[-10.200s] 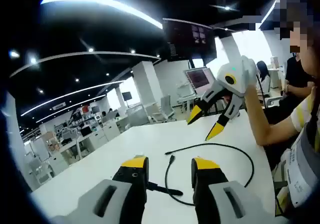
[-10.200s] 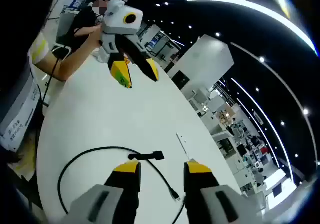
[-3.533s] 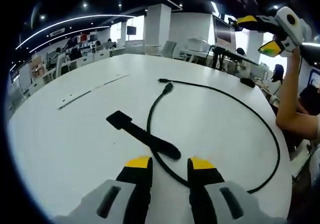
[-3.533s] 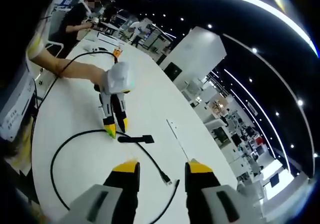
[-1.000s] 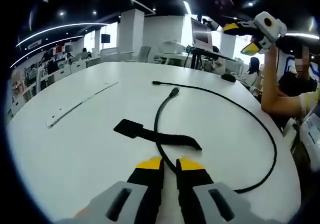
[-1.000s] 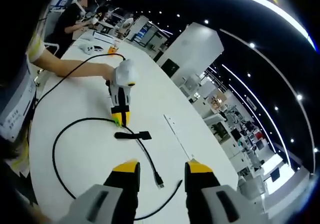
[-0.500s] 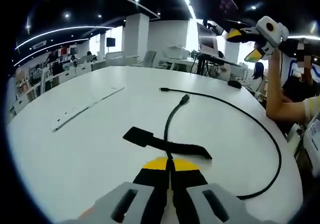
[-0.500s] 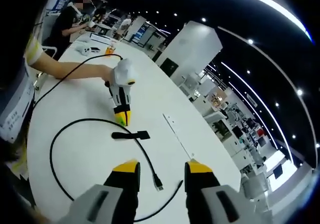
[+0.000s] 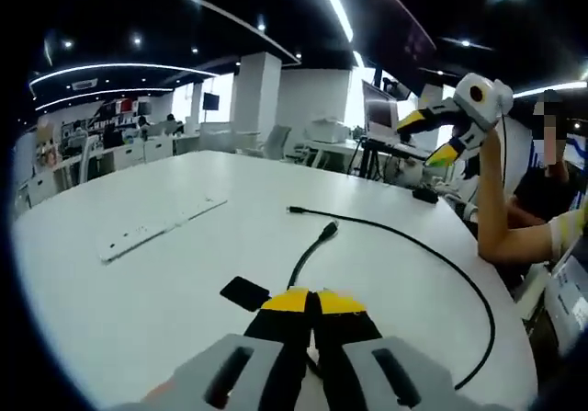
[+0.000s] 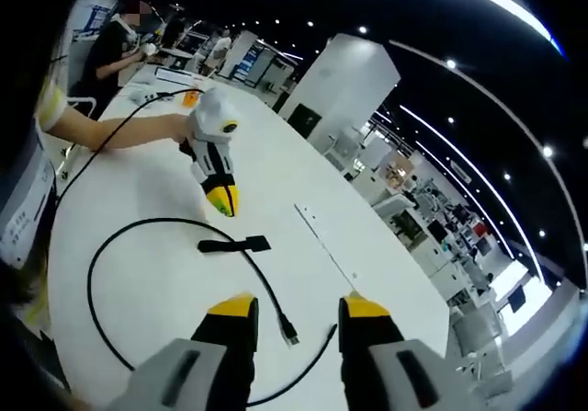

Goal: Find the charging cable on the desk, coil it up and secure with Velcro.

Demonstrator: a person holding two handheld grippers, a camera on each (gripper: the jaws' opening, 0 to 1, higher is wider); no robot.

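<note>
A black charging cable (image 9: 432,255) lies in a wide loop on the white table (image 9: 138,301), one plug (image 9: 326,232) pointing away from me. My left gripper (image 9: 312,296) is shut just above the table, with the cable running up into its closed tips. The black Velcro strap (image 9: 243,293) sticks out to the left of them. In the right gripper view the left gripper (image 10: 225,211) points down beside the strap (image 10: 234,244) and the cable (image 10: 266,290). My right gripper (image 10: 296,310) is open, high over the two plug ends. In the left gripper view the right gripper (image 9: 423,140) hangs in the air.
A white strip (image 9: 156,232) is set into the tabletop beyond the cable. The person's forearm (image 9: 491,218) rests at the table's right edge. A small dark object (image 9: 423,193) sits at the far side. People (image 10: 119,34) sit at the table's far end.
The left gripper closed over the cable beside the strap a second ago, and has since tipped up, jaws still closed. The right gripper stays open and raised.
</note>
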